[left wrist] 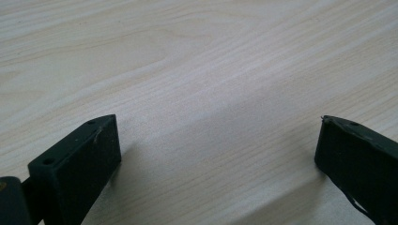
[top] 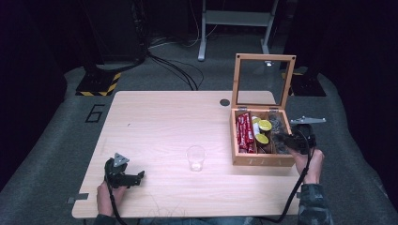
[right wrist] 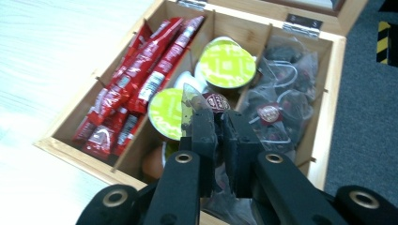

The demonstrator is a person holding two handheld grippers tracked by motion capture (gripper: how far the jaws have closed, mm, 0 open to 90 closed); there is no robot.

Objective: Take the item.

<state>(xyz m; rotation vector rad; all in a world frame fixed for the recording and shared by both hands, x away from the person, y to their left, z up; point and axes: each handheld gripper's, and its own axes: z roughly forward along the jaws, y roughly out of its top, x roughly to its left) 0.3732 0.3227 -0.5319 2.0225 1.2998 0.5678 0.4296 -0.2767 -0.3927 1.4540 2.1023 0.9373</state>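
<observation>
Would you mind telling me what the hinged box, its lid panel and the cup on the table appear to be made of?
The box looks like light, unpainted wood: grain and thin slotted dividers show in the right gripper view, with small metal hinges. Its lid panel seems glass or clear plastic, since the floor shows through it. The cup is transparent, probably thin plastic, though glass cannot be ruled out.

Wooden box (top: 257, 159) on table's right side, glass lid up. Compartments: red sachets (right wrist: 136, 84) left, green-lidded pods (right wrist: 227, 65) mid, clear tea bags (right wrist: 281, 101) right. One bag pinched in right gripper (right wrist: 217, 124).
</observation>
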